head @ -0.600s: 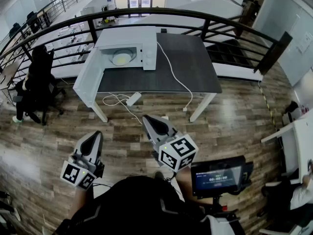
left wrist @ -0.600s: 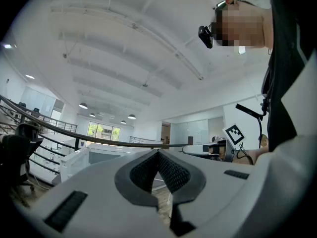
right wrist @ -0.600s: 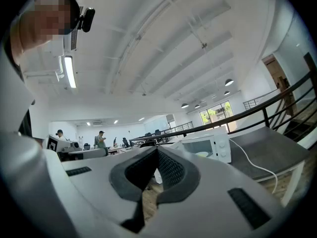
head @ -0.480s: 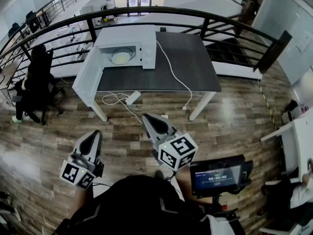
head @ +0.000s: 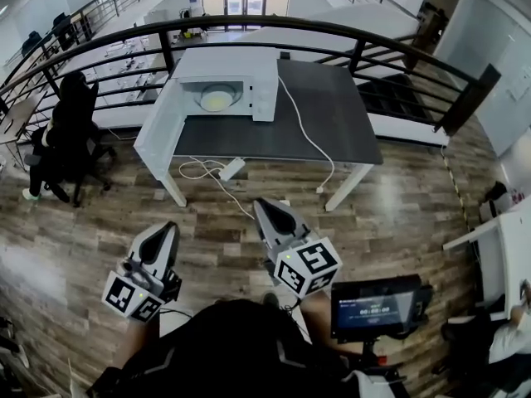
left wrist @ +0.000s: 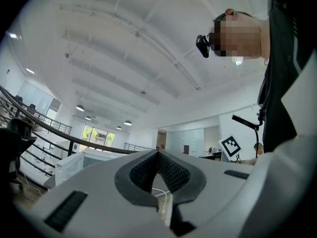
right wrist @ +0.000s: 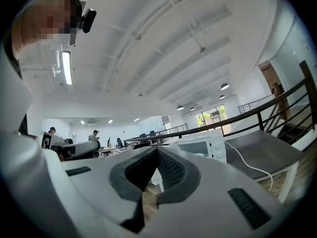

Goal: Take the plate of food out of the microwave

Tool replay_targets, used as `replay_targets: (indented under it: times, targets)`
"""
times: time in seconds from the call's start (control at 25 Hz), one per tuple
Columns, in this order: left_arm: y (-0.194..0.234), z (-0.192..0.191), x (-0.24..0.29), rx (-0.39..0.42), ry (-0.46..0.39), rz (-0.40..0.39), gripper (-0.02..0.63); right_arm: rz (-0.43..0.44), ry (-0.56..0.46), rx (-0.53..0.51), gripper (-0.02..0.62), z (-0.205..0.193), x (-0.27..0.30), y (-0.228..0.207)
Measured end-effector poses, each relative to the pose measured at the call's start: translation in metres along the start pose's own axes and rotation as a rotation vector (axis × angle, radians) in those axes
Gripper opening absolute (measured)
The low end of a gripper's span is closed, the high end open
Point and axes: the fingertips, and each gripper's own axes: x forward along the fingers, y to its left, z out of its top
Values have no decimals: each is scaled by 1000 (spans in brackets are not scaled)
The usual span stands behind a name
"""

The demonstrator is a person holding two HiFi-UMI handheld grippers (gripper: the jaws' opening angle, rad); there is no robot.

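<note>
In the head view, the microwave (head: 249, 77) stands at 12 o'clock on the dark table (head: 332, 114). Its door (head: 158, 135) is swung wide toward 10 o'clock, so the plate of food (head: 217, 99) lies exposed in the cavity, reachable but well apart from both tools. The left gripper (head: 160, 240) at 7 o'clock and the right gripper (head: 274, 215) at 6 o'clock hang low over the wood floor with their noses toward the table. I judge this a carrying posture for the walk-up.

In the left gripper view, the fingers are pressed together at the tip with nothing between them. The microwave (left wrist: 79, 162) sits far off at 8 o'clock.

In the right gripper view, the fingers are likewise closed on nothing, and the microwave (right wrist: 198, 145) is at 4 o'clock. Closed noses probably suit walking — they must spread before the plate can be taken.
</note>
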Motion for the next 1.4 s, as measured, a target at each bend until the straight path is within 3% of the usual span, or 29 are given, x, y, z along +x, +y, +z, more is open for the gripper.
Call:
replay_targets:
  times: [0.44,0.84,1.12,1.4]
  targets:
    - [41,-7,-38,5,50,-5,3,-2,27,15,2,-16,33,37]
    - [76,-14,-61,-26,91,-60,3,-62,23,0,2,-24,56,57]
    - [98,-16,-31,-10,88,-50,3,-46,24,5,2,-22,87,32]
    - [121,-23,29,19,106,-30,3,-15,16,28,2,-10,124,-24]
